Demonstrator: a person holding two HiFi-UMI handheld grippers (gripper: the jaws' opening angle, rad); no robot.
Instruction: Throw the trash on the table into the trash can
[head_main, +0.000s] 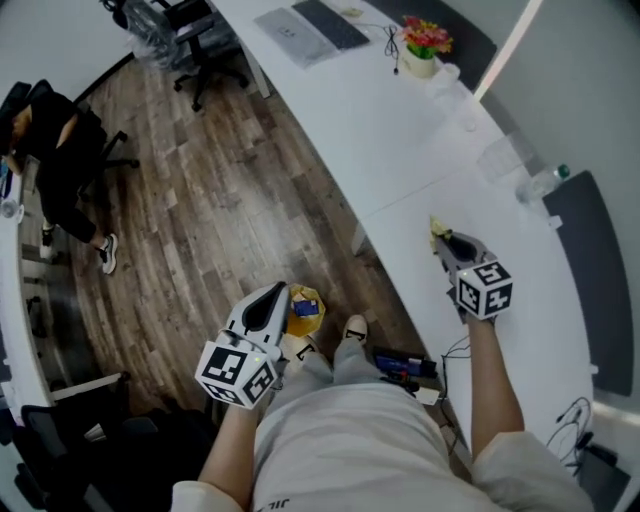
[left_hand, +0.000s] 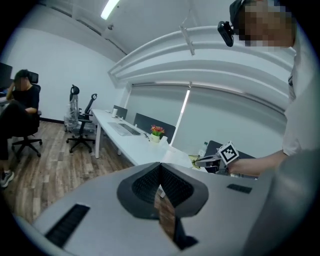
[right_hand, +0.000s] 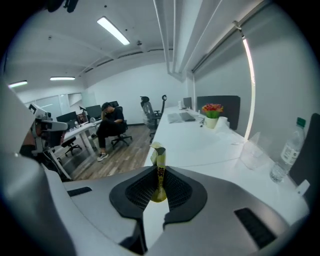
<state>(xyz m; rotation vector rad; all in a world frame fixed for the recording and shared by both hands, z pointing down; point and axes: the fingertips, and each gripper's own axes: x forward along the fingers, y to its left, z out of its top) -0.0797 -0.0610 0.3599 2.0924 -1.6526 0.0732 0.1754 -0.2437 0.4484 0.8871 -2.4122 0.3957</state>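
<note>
Flowers (head_main: 426, 37), keyboard (head_main: 331, 23), bottle (head_main: 541, 183) share the table (head_main: 395, 135).

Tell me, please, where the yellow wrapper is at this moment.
The yellow wrapper is pinched in the jaws of the right gripper, above the table, at the head view's right.

Trash can (head_main: 304, 312) on floor (head_main: 220, 200) beside table (head_main: 420, 170)

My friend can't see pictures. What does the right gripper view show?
The right gripper is shut on a crumpled yellow wrapper that sticks up between its jaws. Below lies a long white desk with a flower pot and a water bottle.
</note>
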